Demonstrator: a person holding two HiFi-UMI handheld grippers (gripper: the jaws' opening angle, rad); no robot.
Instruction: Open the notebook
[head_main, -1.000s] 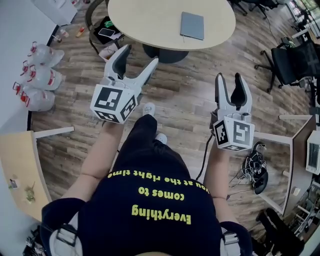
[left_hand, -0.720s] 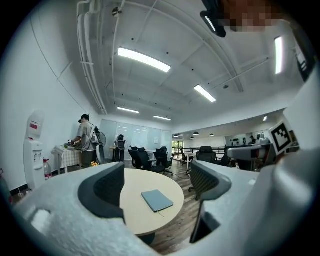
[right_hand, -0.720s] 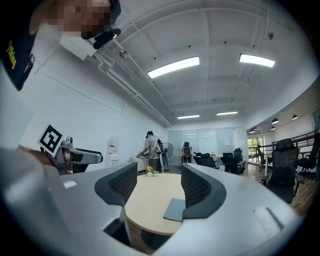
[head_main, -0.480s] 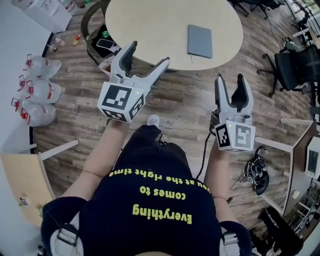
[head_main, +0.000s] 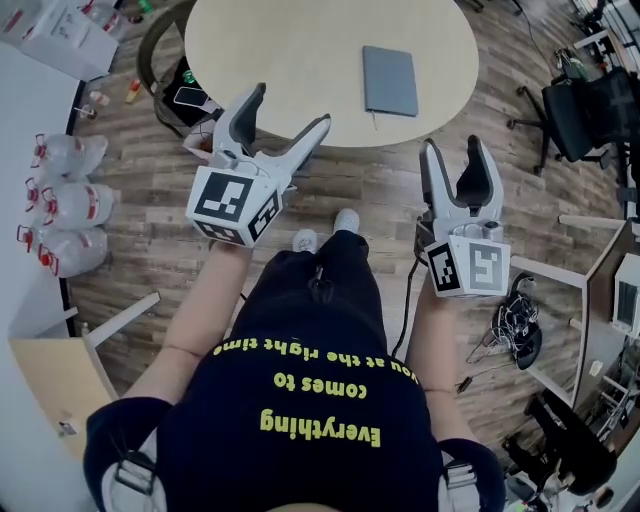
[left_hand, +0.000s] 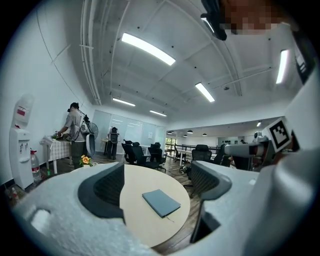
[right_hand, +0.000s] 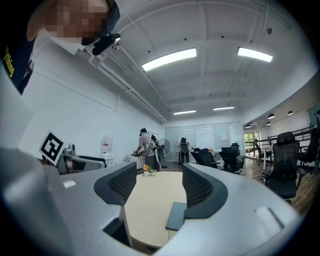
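A closed grey-blue notebook (head_main: 390, 80) lies flat on the right part of a round beige table (head_main: 290, 50). Both grippers hover over the wooden floor just short of the table's near edge and point level at it. My left gripper (head_main: 288, 110) is open wide with nothing between its jaws, which have just been opening. My right gripper (head_main: 452, 150) is open too, has just been opening further, and is empty. The left gripper view shows the notebook (left_hand: 161, 202) ahead between the jaws. In the right gripper view the notebook (right_hand: 176, 216) is partly hidden behind the right finger (right_hand: 202, 192).
A chair (head_main: 185, 95) with a phone on it stands at the table's left. Water bottles (head_main: 60, 200) line the left wall. A black office chair (head_main: 590, 110), a desk (head_main: 605, 290) and tangled cables (head_main: 510, 335) are at the right. A person (left_hand: 75, 130) stands far off.
Both grippers have moved forward towards the table, and the person has stepped closer to it. The jaws of both grippers stand wider than a second ago.
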